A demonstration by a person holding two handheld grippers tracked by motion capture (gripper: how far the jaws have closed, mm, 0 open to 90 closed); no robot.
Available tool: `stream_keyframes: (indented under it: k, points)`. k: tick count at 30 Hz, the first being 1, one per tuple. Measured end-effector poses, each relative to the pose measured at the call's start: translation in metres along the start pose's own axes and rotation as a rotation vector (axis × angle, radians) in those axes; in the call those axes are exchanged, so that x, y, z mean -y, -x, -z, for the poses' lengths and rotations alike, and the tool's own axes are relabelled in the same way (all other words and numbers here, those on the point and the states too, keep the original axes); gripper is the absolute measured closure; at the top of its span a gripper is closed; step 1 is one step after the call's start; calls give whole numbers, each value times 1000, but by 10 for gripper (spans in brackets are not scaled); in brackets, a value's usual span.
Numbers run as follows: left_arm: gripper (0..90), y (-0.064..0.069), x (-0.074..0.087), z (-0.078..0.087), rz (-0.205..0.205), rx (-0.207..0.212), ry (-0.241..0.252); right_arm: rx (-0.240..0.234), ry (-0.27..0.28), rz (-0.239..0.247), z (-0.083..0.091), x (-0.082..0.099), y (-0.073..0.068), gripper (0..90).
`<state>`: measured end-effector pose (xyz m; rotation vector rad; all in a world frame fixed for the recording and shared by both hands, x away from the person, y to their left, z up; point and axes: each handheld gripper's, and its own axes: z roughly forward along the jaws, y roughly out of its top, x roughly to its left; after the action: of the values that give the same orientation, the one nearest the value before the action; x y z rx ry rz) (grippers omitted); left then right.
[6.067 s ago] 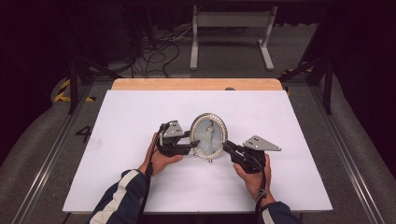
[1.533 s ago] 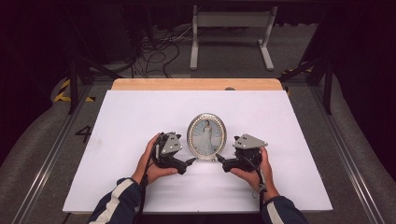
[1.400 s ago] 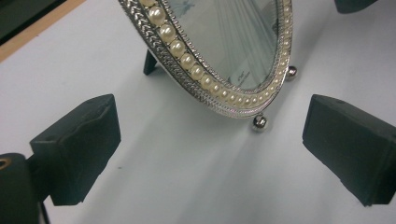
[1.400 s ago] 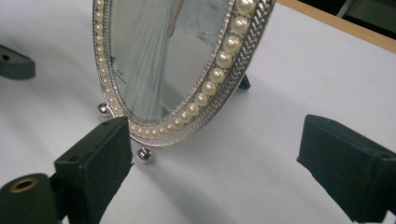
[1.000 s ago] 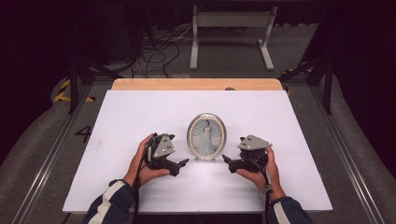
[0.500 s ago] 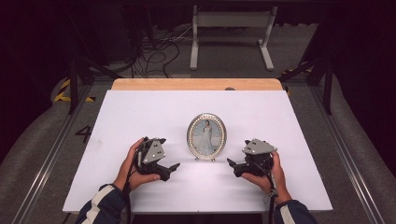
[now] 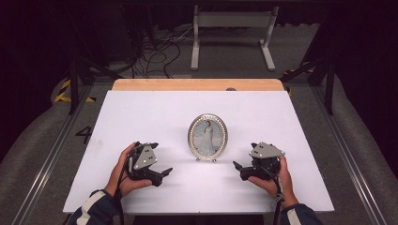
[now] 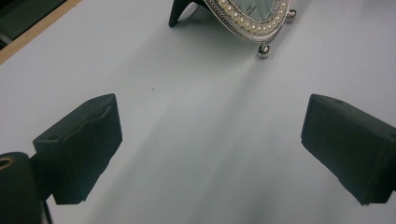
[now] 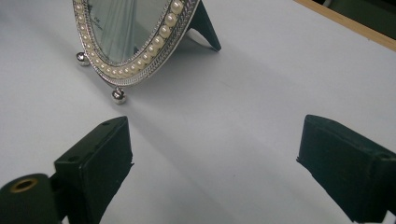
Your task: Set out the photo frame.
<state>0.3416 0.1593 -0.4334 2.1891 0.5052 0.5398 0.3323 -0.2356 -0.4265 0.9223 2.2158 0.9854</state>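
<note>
An oval picture frame (image 7: 207, 137) with a pearl-beaded silver rim stands upright on small ball feet in the middle of the white table top (image 7: 150, 112). Its lower rim (image 8: 252, 23) shows at the top of the left gripper view, with its black back stand behind. The frame (image 9: 135, 42) also fills the upper left of the right gripper view. My left gripper (image 7: 165, 173) rests left of the frame, apart from it, open and empty. My right gripper (image 7: 236, 167) rests to the frame's right, open and empty too.
A bare wooden strip (image 7: 197, 84) runs along the table's far edge. Beyond it stand a metal stand (image 7: 232, 28) and loose cables (image 7: 159, 47) on the floor. Metal rails run along both sides of the table.
Both grippers have let go of the frame and drawn back and outward toward the near edge. The frame, earlier tilted between them, now stands upright by itself.
</note>
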Motion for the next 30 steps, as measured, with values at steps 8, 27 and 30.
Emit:
stream_keyframes:
  k: [8,27,30]
  points:
    - [58,-1,12,12,14,-15,-4,18,3,-8,9,8,5,97]
    - [58,-12,49,46,118,-42,25,46,15,-46,27,27,17,97]
    - [57,-14,55,52,147,-48,41,50,18,-53,29,29,18,97]
